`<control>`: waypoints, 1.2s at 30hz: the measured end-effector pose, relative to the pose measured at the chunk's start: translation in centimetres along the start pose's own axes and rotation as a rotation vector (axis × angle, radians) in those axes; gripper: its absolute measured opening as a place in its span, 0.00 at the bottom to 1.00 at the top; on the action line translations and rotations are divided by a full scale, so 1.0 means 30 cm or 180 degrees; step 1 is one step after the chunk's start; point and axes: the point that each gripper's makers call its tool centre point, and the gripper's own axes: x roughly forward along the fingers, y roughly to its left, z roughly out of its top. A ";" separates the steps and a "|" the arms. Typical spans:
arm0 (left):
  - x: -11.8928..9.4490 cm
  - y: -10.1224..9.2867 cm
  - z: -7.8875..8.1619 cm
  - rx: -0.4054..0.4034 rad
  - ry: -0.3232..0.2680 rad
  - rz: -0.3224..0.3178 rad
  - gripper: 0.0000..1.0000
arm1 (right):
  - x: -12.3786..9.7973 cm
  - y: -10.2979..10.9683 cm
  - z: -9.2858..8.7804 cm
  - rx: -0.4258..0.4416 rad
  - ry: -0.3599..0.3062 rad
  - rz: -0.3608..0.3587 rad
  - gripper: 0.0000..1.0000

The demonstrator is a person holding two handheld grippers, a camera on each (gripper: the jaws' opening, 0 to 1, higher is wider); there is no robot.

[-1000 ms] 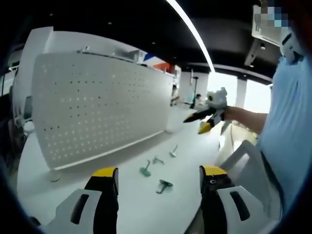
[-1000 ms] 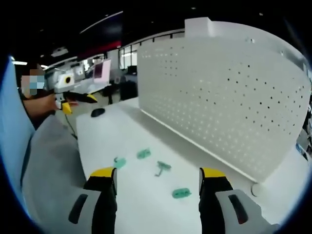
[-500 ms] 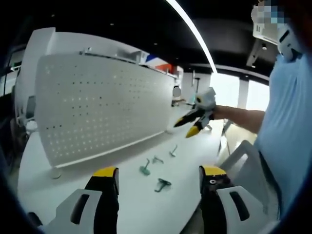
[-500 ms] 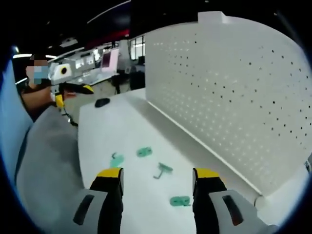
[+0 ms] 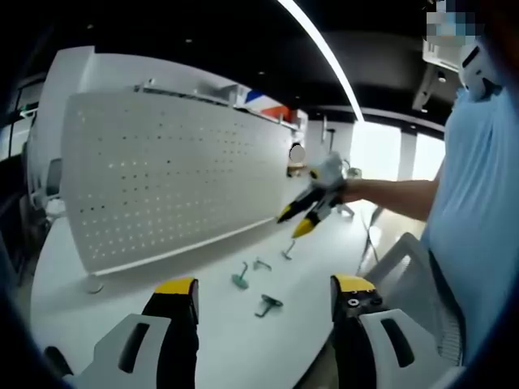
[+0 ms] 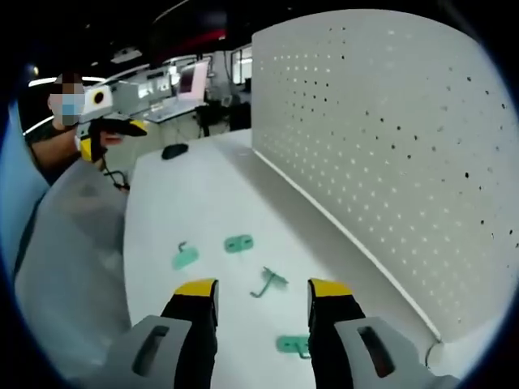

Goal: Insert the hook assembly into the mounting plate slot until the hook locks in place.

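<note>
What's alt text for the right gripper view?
The right gripper, jaws open and empty, hovers low over a white table above four green hooks, beside an upright white pegboard. At far left, the left gripper is held up off the table by a person in light blue; a small dark object lies at the table's far end.

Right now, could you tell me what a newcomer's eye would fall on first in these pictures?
The tall white pegboard panel standing upright on the white table dominates. Next come four small green hooks scattered on the tabletop before it. In the right gripper view the right claw, open, hangs just over them.
</note>
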 end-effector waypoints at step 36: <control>-0.022 0.001 -0.026 -0.0085 0.0042 0.0135 0.64 | 0.230 -0.013 -0.072 -0.0418 0.0450 0.0365 0.09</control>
